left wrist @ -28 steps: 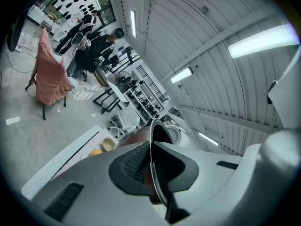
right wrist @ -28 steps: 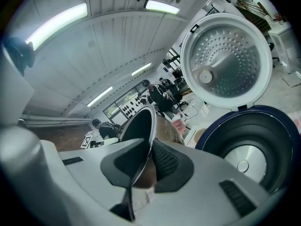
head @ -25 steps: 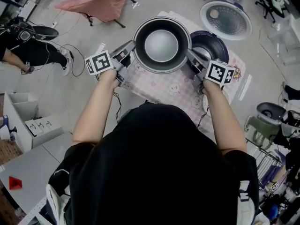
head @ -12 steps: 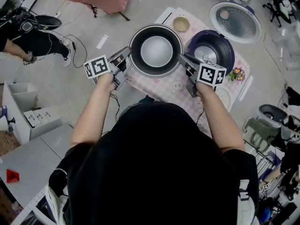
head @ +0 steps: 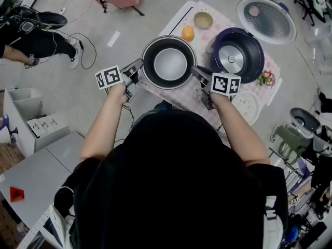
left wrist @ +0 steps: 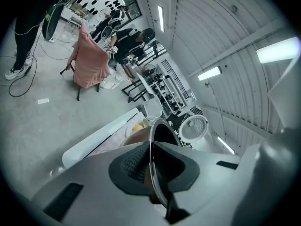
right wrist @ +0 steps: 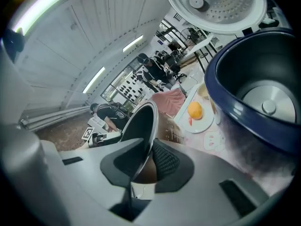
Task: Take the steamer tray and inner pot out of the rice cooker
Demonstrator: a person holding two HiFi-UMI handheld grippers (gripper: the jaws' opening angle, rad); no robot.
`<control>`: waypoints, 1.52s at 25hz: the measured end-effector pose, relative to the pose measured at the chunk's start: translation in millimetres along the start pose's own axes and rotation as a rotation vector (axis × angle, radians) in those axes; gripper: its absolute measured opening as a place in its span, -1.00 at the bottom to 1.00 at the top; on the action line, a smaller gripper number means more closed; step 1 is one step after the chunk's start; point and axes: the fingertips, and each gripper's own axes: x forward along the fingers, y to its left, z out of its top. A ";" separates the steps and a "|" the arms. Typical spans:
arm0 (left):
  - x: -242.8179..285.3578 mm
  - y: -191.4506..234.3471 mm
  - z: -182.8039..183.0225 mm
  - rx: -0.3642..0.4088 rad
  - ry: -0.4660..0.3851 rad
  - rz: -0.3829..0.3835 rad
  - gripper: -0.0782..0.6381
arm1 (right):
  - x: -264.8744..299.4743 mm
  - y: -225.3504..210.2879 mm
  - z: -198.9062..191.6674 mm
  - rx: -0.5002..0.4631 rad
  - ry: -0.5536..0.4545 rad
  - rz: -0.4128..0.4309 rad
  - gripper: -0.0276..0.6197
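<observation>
Grips the inner pot (head: 169, 63) by its rim from two sides, with the left gripper (head: 139, 65) on the left edge and the right gripper (head: 196, 71) on the right edge. In the left gripper view, fingers (left wrist: 133, 166) nearly together, clamped on the thin metal rim, one pad against the outer wall and the other inside. Same in the right gripper view: fingers (right wrist: 165, 162) pinched on the rim, pot wall tilted up between them.

Holds the pot out of the rice cooker (head: 250, 72), just to its left, over the near left part of the pink patterned cloth (head: 182, 96) on the tabletop (head: 181, 15). Cannot tell whether the pot's base touches the cloth.

To the right, dark blue rice cooker with its round perforated lid (head: 266, 19) swung open behind it and the heating plate exposed in its well. Beyond the pot, an orange fruit (head: 188, 33) and a small bowl (head: 203, 19), both apart from it.
</observation>
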 end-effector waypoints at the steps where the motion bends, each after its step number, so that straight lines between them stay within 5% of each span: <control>1: 0.7 4.3 -3.6 -0.004 0.011 0.004 -0.67 | 1.8 -3.0 -4.2 0.005 0.007 -0.004 -0.72; 26: 37.2 66.1 -37.6 -0.029 0.103 0.068 -0.66 | 26.5 -62.6 -60.5 0.097 0.072 -0.087 -0.71; 38: 38.4 65.5 -34.8 -0.028 0.099 0.056 -0.66 | 27.6 -62.2 -58.1 0.033 0.074 -0.108 -0.66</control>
